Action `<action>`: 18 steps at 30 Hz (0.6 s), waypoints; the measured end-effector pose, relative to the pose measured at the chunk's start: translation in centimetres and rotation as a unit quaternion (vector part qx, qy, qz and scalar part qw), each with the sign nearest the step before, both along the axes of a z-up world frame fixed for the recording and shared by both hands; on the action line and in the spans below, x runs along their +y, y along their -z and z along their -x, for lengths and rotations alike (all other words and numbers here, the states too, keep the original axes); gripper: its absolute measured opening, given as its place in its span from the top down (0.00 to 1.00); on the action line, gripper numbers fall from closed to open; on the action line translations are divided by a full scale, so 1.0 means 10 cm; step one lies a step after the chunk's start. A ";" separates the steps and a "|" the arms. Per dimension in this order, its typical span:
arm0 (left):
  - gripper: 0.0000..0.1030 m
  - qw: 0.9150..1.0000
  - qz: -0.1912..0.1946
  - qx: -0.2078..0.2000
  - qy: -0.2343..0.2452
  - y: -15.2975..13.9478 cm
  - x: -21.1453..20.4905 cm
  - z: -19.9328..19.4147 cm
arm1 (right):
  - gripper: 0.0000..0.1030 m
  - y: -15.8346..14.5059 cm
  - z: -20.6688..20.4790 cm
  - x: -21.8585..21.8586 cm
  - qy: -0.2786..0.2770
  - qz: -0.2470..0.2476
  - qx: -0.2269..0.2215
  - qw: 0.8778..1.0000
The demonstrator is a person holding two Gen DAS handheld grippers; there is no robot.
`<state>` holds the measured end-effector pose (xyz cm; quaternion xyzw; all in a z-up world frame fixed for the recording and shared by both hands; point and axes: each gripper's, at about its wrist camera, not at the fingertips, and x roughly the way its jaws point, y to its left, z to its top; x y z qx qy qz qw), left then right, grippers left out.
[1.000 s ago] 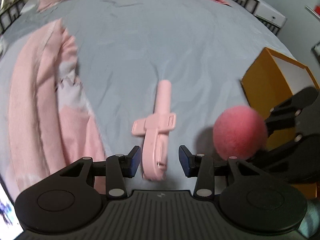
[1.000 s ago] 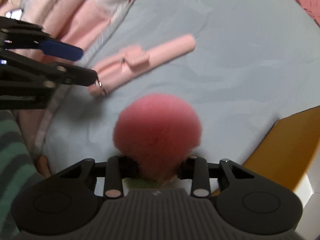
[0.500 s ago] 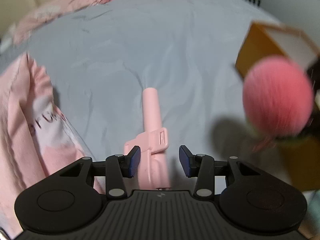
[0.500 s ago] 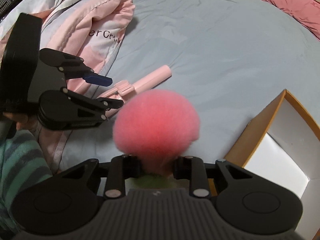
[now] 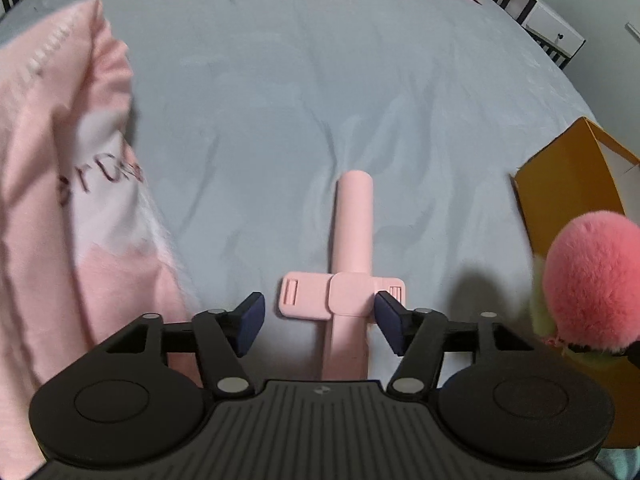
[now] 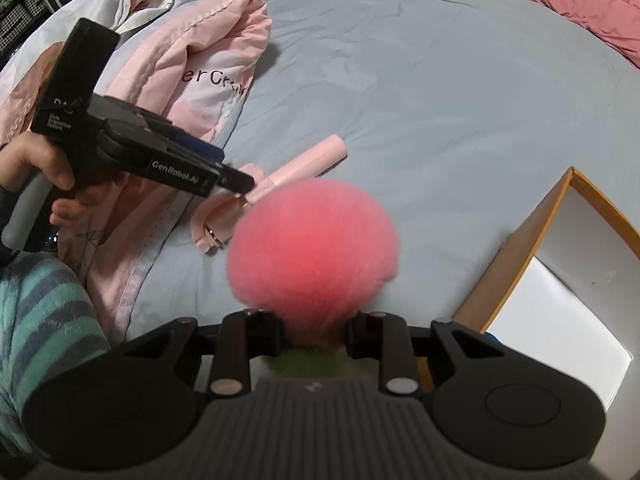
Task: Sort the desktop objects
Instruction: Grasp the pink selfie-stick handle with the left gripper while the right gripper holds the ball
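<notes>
- Right now the left gripper (image 5: 319, 322) points steeply down at the pale blue bedsheet (image 5: 280, 92), its jaws opening wide; the dark blue pads (image 5: 250, 322) stand either side of a pale pink plastic selfie stick with a folding phone clamp (image 5: 350, 280), with the right pad close against the clamp's end and the left one apart
- That stick lies flat on the sheet just beside a rumpled pink-and-white quilt with lettering (image 6: 192, 80) along the left edge of the bed
- The right gripper (image 6: 314, 334) is pinched on a fluffy round pink pompom toy with a green base (image 6: 314, 248), carried clear above the sheet
- An open orange cardboard box with a white inside (image 6: 560, 280) sits at the bed's right edge, near the pompom
- A hand (image 6: 36, 168) in a teal striped sleeve (image 6: 40, 320) grips the left tool's handle
</notes>
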<state>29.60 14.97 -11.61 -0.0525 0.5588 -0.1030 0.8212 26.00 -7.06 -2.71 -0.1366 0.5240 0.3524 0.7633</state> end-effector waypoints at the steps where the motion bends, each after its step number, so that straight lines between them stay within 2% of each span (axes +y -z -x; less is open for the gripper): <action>1: 0.27 1.000 0.003 0.003 0.004 0.02 -0.01 -0.03 | 0.72 0.00 0.00 0.00 0.000 0.000 0.000 1.000; 6: 0.27 1.000 0.001 -0.002 0.023 0.09 -0.08 -0.05 | 0.72 0.01 0.00 -0.01 0.002 -0.003 0.002 1.000; 9: 0.37 0.999 -0.015 -0.023 0.043 0.05 -0.17 -0.03 | 0.72 0.02 0.00 -0.02 0.007 -0.004 0.006 1.000; 14: 0.38 0.996 -0.047 -0.036 0.065 0.00 -0.32 0.03 | 0.72 0.02 0.02 -0.06 0.012 -0.004 0.010 1.000; 18: 0.38 0.995 -0.046 -0.028 0.079 -0.02 -0.35 0.08 | 0.72 0.02 0.03 -0.09 0.015 -0.004 0.009 1.000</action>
